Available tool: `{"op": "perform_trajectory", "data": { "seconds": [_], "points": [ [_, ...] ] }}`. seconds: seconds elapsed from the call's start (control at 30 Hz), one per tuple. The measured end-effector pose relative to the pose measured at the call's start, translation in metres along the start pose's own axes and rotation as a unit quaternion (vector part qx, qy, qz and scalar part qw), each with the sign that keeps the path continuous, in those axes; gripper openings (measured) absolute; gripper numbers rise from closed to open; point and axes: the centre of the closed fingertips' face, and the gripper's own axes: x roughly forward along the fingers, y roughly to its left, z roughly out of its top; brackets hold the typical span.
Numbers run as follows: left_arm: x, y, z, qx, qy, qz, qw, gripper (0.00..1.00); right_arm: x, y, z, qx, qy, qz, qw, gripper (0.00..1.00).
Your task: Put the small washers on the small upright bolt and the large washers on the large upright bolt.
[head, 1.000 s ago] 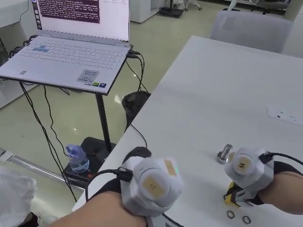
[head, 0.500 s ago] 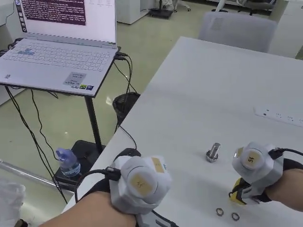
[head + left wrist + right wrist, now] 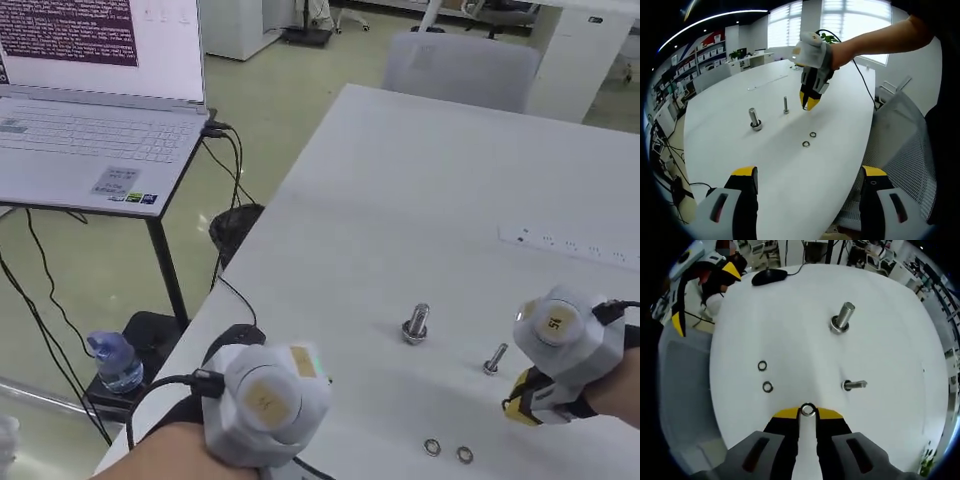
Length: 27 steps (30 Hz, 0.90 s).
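1. the right gripper [image 3: 808, 416] is pinching a washer [image 3: 808, 409] between its yellow tips, with the jaws nearly closed around it, and is holding it over the white table [image 3: 790, 315].
2. the small bolt [image 3: 855, 385] is standing upright near those tips, to their right in the right gripper view.
3. the large bolt [image 3: 842, 317] is standing head-down farther off, apart from the small one.
4. two loose washers [image 3: 762, 365] [image 3: 767, 386] are lying flat side by side on the table, apart from both bolts.
5. the left gripper [image 3: 809, 172] is keeping its jaws wide apart with nothing between them, near the table's edge.
6. a laptop [image 3: 90, 140] is sitting open on a stand beside the table.
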Motion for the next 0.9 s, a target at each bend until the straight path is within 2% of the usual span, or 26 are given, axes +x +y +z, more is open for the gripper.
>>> {"op": "perform_trajectory", "data": {
  "seconds": [0.17, 0.3, 0.37, 0.57, 0.67, 0.9],
  "points": [
    [0.001, 0.002, 0.0, -0.002, 0.006, 0.002, 1.0, 0.83, -0.008, -0.009, 0.003, -0.003, -0.003, -0.007, 1.0, 0.12],
    [0.001, 0.005, 0.004, -0.001, -0.004, 0.008, 1.0, 0.83, -0.017, -0.022, 0.011, -0.001, -0.011, -0.014, 0.9998, 0.12],
    [0.001, 0.009, 0.007, -0.008, -0.015, 0.018, 0.9997, 0.86, -0.019, -0.03, 0.016, -0.002, -0.014, -0.02, 0.9997, 0.12],
    [0.0, 0.008, 0.003, -0.007, -0.011, 0.015, 0.9998, 0.86, -0.022, -0.047, 0.029, 0.001, -0.02, -0.029, 0.9994, 0.12],
    [-0.001, 0.009, 0.001, -0.008, -0.01, 0.014, 0.9998, 0.86, -0.021, -0.052, 0.032, 0.0, -0.017, -0.031, 0.9994, 0.12],
    [-0.002, 0.011, -0.002, -0.01, -0.009, 0.01, 0.9999, 0.86, -0.021, -0.052, 0.042, -0.003, -0.015, -0.031, 0.9994, 0.12]
  ]
}}
